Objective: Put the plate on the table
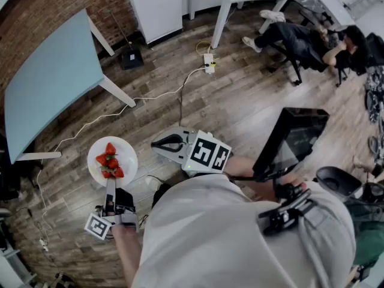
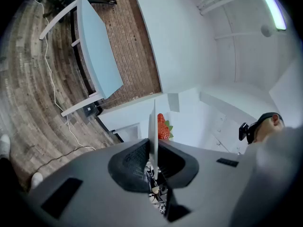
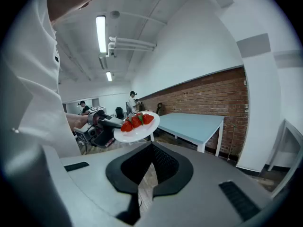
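Plate (image 1: pixel 124 153) w/ strawberries (image 1: pixel 110 162): judged stiff, light, brittle, slippery. Rim is clamped by left gripper (image 1: pixel 110 191), near table (image 1: pixel 54 77); should be kept level. Right gripper (image 1: pixel 165 144): jaws together, nothing held.

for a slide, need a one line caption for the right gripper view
Left hand-held gripper holds a white plate of strawberries by its rim, pale blue table and brick wall beyond.
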### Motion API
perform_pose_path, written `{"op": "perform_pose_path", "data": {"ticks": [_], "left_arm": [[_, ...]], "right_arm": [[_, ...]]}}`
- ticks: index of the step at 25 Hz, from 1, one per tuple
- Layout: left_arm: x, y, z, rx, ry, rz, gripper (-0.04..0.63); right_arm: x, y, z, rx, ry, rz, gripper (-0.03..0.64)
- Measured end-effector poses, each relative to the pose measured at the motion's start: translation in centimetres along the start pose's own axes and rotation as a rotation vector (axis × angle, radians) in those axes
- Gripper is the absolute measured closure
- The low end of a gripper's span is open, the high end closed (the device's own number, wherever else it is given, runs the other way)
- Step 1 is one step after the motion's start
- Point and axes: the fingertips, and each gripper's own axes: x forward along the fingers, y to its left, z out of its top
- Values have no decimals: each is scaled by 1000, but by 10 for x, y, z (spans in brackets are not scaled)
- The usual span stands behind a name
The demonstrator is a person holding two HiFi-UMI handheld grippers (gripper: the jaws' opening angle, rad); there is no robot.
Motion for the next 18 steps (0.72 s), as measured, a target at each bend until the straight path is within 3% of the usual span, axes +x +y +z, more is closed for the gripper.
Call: {"op": "perform_pose_path", "data": {"ticks": [10,13,18], "left_arm": [[-15,0,3,-10,-38,2,566],[-26,4,12,-6,-51,-3,566],[-45,12,40,7,-79,-15,566]], "right_arm": [[9,7,1,-47,8,10,607],[19,10,8,-17,-28,24,606],[50,18,19,-39,-39,43,556]]}}
